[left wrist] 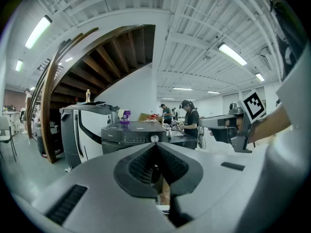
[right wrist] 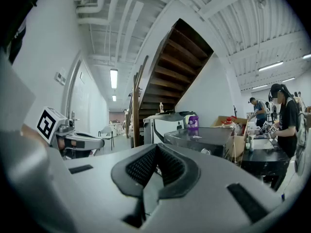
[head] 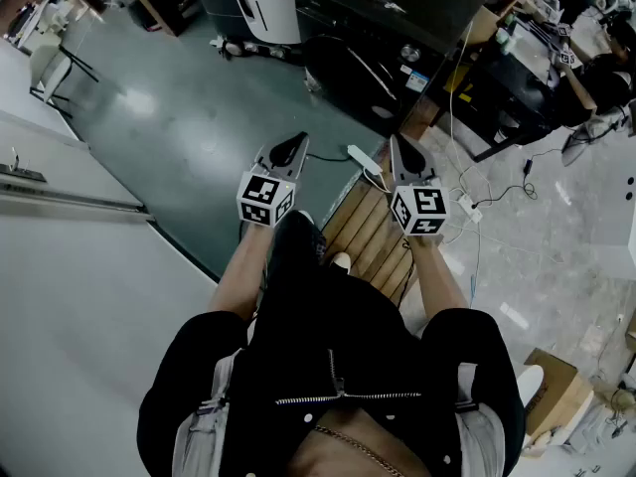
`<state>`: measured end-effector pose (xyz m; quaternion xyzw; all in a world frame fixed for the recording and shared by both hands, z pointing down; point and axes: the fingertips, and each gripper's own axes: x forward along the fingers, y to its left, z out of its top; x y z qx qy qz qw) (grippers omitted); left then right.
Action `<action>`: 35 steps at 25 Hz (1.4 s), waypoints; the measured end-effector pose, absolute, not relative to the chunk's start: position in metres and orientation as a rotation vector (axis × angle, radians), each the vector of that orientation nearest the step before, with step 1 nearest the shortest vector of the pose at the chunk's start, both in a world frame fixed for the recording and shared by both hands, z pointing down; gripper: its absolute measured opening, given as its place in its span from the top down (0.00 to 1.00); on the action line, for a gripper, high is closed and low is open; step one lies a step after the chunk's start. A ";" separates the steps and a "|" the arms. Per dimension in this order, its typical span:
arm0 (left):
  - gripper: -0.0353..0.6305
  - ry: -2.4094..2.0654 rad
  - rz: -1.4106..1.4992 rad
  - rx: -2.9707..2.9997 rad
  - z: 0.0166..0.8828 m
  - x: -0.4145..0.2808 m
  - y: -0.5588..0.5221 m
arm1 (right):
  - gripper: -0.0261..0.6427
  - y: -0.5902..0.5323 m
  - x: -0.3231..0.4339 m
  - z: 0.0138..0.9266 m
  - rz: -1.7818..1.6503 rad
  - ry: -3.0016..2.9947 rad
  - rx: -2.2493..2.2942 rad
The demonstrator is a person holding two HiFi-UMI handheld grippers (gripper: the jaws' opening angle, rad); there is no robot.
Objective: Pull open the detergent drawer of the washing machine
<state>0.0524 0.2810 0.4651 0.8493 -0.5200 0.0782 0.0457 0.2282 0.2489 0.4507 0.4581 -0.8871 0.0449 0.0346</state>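
Listing by view, all places taken from the washing machine.

**Head view.** Washing machine (head: 397, 38): dark, boxy, smooth-topped, standing on the green floor. Left gripper (head: 296, 142) and right gripper (head: 397, 142): grey, wedge-nosed, each bearing a marker cube. Both are well short of the machine's front and point toward it, side by side. Neither is plainly nearer. Wooden pallet (head: 373, 232): slatted, lying between the person and the machine. White power strip (head: 363, 157): just in front of the machine, between the two gripper noses.

**Left gripper view.** Left gripper (left wrist: 155, 147): ribbed black pads meet at the tip, closed on nothing. The washing machine (left wrist: 136, 132) stands straight ahead, and its round metal knob (left wrist: 154, 138) sits just beyond the jaw tip. Detergent drawer: not separable at this size. It is judged to sit in the front panel band beside the knob and to slide out toward the person, along the gripper's own line. White appliance (left wrist: 80, 130): glossy with a curved black stripe, touching or just beside the machine's left flank. Purple bottle (left wrist: 126, 115): on or behind the machine's top.

**Right gripper view.** Right gripper (right wrist: 156, 147): pads together, holding nothing. The washing machine (right wrist: 204, 137) lies ahead and to the right of the jaw line. Wooden staircase (right wrist: 180, 62): rising behind the machine.
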 end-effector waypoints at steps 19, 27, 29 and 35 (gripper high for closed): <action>0.92 -1.609 0.242 2.576 0.465 0.042 0.284 | 0.95 0.251 0.219 0.458 0.183 -2.723 1.360; 0.92 -1.605 0.232 2.563 0.472 0.008 0.247 | 0.95 0.215 0.180 0.464 0.217 -2.723 1.351; 0.92 -1.600 0.227 2.562 0.473 -0.004 0.232 | 0.95 0.201 0.166 0.465 0.220 -2.717 1.345; 0.92 -1.551 0.235 2.565 0.459 -0.048 0.179 | 0.95 0.150 0.117 0.448 0.239 -2.664 1.351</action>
